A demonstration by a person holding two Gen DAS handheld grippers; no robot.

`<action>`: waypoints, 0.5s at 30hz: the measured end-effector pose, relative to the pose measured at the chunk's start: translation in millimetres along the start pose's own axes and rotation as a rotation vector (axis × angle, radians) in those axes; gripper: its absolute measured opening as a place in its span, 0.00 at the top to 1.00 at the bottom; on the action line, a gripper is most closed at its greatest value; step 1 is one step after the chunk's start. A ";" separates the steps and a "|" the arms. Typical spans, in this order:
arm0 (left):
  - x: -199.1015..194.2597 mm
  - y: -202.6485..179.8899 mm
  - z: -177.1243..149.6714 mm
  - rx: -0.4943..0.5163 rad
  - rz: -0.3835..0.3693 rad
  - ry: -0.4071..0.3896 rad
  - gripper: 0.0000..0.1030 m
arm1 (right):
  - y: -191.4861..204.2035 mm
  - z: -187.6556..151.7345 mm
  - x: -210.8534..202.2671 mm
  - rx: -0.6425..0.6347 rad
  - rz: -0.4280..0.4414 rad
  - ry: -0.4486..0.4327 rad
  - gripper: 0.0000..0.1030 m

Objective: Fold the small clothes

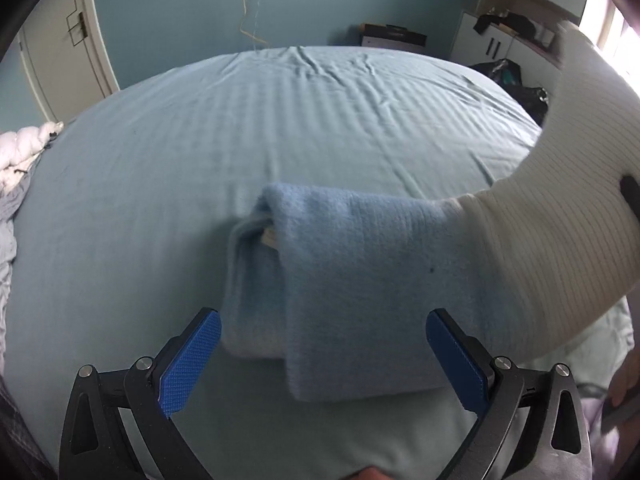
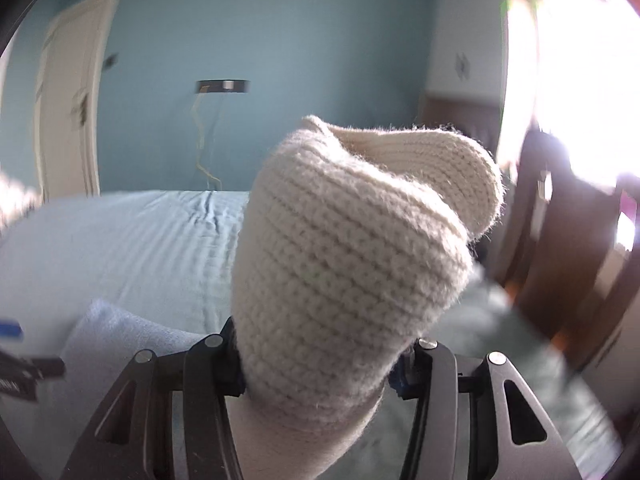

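Note:
A folded light blue fleece cloth (image 1: 320, 280) lies on the bed (image 1: 280, 120) just ahead of my left gripper (image 1: 324, 360). That gripper is open, its blue pads (image 1: 192, 360) on either side of the cloth's near edge and not touching it. A cream ribbed knit piece (image 1: 560, 200) rises from the blue cloth's right end toward the upper right. In the right wrist view the cream knit (image 2: 352, 240) is bunched up and fills the middle, with my right gripper (image 2: 320, 380) shut on it and its pads hidden by the knit. The blue cloth (image 2: 112, 332) lies lower left.
Crumpled white and grey bedding (image 1: 20, 168) sits at the bed's left edge. A white door (image 1: 60, 40) stands beyond, with cabinets (image 1: 500, 36) and dark bags (image 1: 504, 76) at the back right. A wooden chair (image 2: 560, 240) and a bright window (image 2: 580, 60) are to the right.

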State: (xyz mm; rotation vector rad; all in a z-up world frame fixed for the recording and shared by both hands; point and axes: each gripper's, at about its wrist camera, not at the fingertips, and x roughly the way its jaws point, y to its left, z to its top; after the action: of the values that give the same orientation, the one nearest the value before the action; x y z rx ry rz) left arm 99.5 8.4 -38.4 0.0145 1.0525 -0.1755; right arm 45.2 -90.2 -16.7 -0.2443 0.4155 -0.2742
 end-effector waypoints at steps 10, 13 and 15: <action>-57.9 119.7 12.1 -0.203 0.090 -0.143 0.00 | 207.2 -0.3 -21.1 -0.672 -0.020 -0.176 0.54; -61.2 158.3 10.6 -0.351 0.061 -0.160 0.00 | 263.1 -45.8 -15.5 -0.934 -0.006 -0.213 0.54; -57.7 167.8 8.4 -0.389 0.050 -0.146 0.00 | 287.1 -82.8 -5.0 -1.093 -0.014 -0.204 0.53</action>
State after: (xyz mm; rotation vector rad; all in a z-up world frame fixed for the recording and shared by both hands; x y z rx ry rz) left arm 104.2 181.0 3.5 -0.3189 0.9250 0.0742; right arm 65.9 165.1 -170.8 -1.3338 0.3263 -0.0072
